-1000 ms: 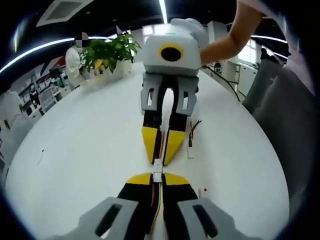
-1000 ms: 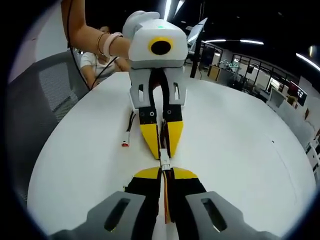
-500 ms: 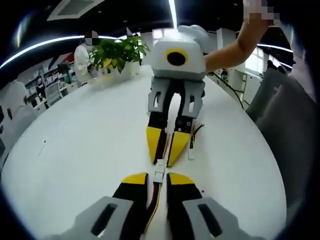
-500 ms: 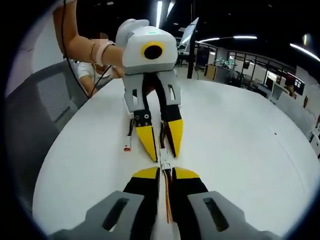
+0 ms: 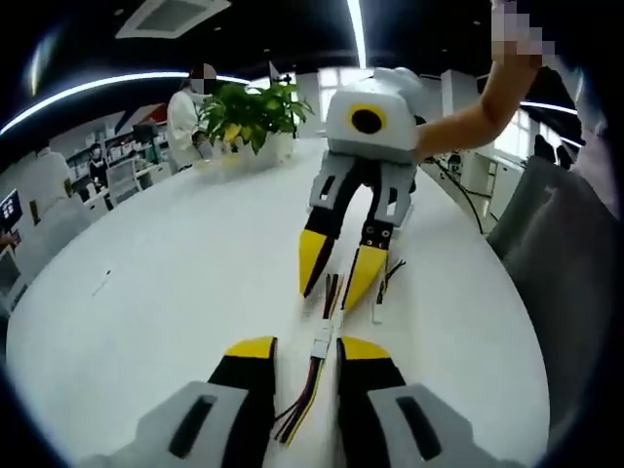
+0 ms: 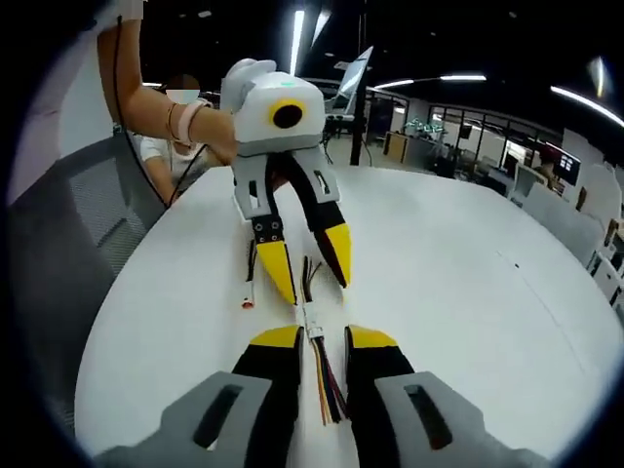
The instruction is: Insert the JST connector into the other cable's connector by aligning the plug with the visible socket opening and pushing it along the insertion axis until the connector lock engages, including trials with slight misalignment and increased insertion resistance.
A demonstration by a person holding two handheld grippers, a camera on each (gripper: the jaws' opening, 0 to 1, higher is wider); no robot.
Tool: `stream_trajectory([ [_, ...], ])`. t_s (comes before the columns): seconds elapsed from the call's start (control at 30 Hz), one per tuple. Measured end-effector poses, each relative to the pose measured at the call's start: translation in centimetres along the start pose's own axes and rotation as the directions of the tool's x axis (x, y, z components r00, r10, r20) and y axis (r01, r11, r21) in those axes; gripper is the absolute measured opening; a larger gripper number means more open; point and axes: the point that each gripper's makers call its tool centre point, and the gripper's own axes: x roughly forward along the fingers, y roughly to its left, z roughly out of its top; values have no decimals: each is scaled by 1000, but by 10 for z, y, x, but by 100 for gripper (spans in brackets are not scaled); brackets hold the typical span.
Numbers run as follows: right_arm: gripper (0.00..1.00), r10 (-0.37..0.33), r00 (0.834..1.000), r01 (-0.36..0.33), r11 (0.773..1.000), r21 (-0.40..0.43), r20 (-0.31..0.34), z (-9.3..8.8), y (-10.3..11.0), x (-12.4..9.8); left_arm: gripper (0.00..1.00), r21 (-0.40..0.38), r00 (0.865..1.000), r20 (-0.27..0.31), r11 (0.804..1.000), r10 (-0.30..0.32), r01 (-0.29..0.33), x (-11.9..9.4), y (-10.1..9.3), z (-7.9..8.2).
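The left gripper [image 5: 306,348] and the right gripper [image 6: 323,336] face each other above the white table [image 5: 175,283], each with its yellow-tipped jaws spread apart and holding nothing. The mated JST connector [image 5: 321,341] lies on the table between the two grippers, well in from the table's edges, its coloured wires running out both ways. A spare cable [image 6: 251,278] lies just beside the left gripper, toward the near table edge by the grey chair [image 6: 68,244].

Two-jaw left gripper [image 5: 304,357] with yellow-tipped black fingers on grey slotted brackets. Matching right gripper [image 6: 322,343], white rounded housing above its black linkage with screws. Bracelets [image 6: 178,121] on the wrist behind the left gripper's housing.
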Motion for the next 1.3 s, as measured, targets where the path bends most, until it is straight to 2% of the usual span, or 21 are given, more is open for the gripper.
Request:
stream_trajectory([
  [0.1,14,-11,1000,11,1000,2,8,1,1,-6,17,11,1000,9,1000,4,-4,-4,1,0],
  [0.27,14,-24,999,24,1000,-5,21,1,5,-11,18,30,1000,2,1000,-6,6,-10,-8,1],
  [0.63,13,-5,999,5,1000,9,40,1,15,-11,19,47,1000,-12,999,-19,20,-16,-25,-2],
  [0.87,13,14,1000,-15,999,34,18,-7,27,-10,19,-23,999,25,999,-42,43,-17,-39,-2],
  [1.3,9,20,1000,-19,997,71,-11,-28,34,-5,18,-28,998,-38,999,-45,44,-16,-56,-22],
])
